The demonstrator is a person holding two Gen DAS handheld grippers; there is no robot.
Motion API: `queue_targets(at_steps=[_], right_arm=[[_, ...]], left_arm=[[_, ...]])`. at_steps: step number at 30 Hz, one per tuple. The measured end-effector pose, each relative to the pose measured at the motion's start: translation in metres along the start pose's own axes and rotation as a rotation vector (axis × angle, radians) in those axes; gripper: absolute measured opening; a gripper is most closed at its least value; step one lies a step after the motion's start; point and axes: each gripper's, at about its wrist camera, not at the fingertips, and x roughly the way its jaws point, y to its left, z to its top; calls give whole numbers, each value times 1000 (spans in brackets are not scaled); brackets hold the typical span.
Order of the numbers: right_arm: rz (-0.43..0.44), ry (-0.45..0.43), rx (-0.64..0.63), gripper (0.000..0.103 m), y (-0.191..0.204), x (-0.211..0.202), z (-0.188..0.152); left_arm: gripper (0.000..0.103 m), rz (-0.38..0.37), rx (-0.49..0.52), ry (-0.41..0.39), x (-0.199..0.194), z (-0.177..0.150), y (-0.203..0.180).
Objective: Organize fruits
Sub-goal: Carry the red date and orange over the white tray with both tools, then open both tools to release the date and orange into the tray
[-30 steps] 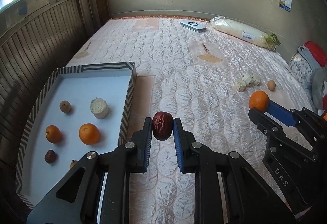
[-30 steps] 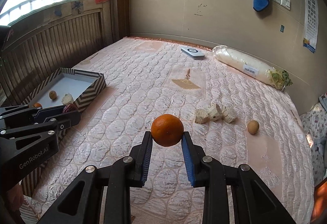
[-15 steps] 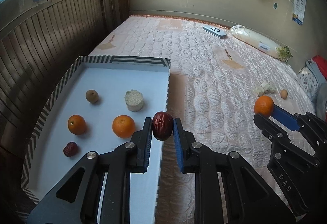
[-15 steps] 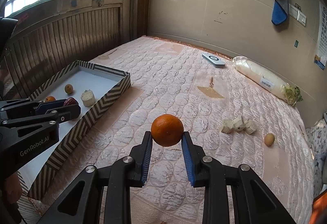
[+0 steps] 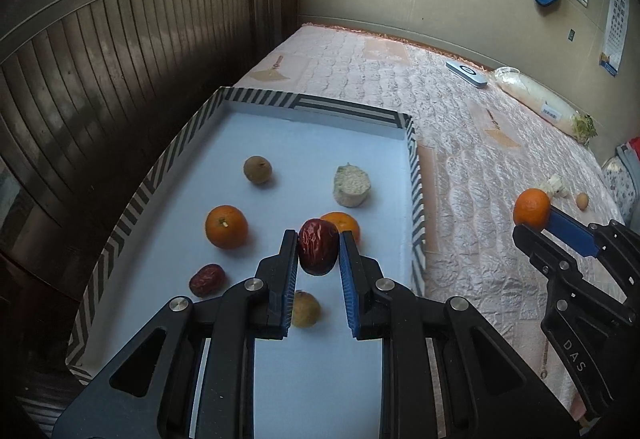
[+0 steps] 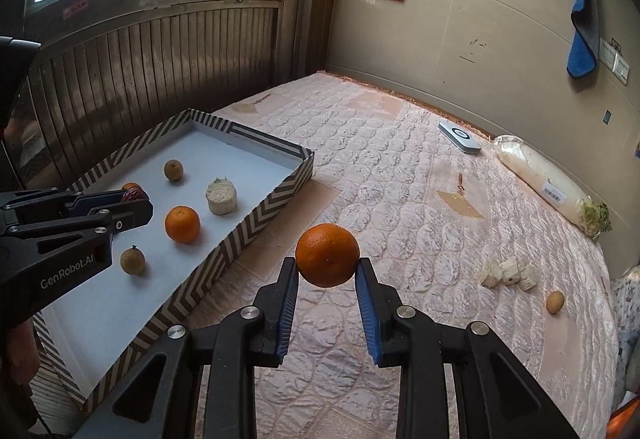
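My left gripper [image 5: 319, 253] is shut on a dark red date [image 5: 318, 247] and hangs over the white floor of the striped box [image 5: 414, 175]. Inside the box lie two oranges [image 5: 226, 226], another red date [image 5: 207, 279], two brown longans [image 5: 257, 169] and a pale corn piece [image 5: 351, 185]. My right gripper [image 6: 327, 269] is shut on an orange [image 6: 327, 254] above the pink quilted bed, just right of the striped box [image 6: 264, 221]. The left gripper [image 6: 136, 201] also shows at the left of the right wrist view.
On the bed [image 6: 400, 199] lie several pale corn pieces [image 6: 508, 273], a loose longan [image 6: 555, 301], a bagged white radish [image 6: 548, 185] and a small flat device [image 6: 459, 136]. A dark slatted wall [image 6: 140, 71] runs behind the box.
Both grippers have swung left with their fruits. The left one went from above the bed beside the box to above the box floor; the right one came closer to the box.
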Motion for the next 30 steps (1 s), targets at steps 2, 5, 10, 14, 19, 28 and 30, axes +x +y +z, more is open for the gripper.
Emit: queue_targets(at_steps=[2, 5, 10, 14, 19, 28, 30], right_arm=[[6, 1, -13, 28, 6, 2, 2], [18, 3, -31, 28, 16, 5, 5], [32, 7, -59, 28, 31, 10, 7], [45, 11, -77, 28, 41, 13, 9], [71, 16, -99, 28, 55, 16, 11], [141, 37, -126, 28, 77, 25, 10], [153, 43, -135, 28, 81, 27, 10]], left_arm=[[20, 8, -13, 2, 0, -1, 7], [20, 16, -24, 6, 1, -4, 16], [20, 29, -49, 13, 3, -7, 30], [20, 42, -61, 21, 6, -9, 40], [20, 53, -81, 31, 9, -12, 51], [20, 61, -98, 53, 18, -15, 59], [20, 62, -99, 57, 20, -15, 59]])
